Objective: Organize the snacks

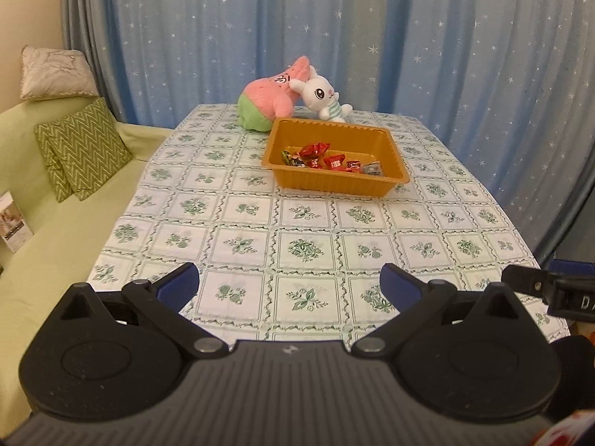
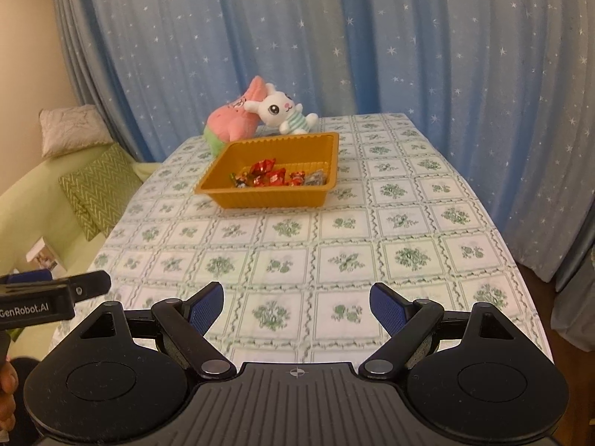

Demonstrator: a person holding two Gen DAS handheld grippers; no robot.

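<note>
Left gripper & right gripper: jaws wide, nothing held; "GenRobot.AI" on left gripper's side; snacks in orange tray

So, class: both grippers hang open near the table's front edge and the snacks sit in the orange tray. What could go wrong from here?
1. The orange tray looks light and sits on a loose tablecloth; a push from the left gripper or right gripper might slide it.
2. The wrapped snacks are small and bunched together, so one grab may catch two.
3. The plush toys crowd the tray's far rim and could be knocked over.
</note>
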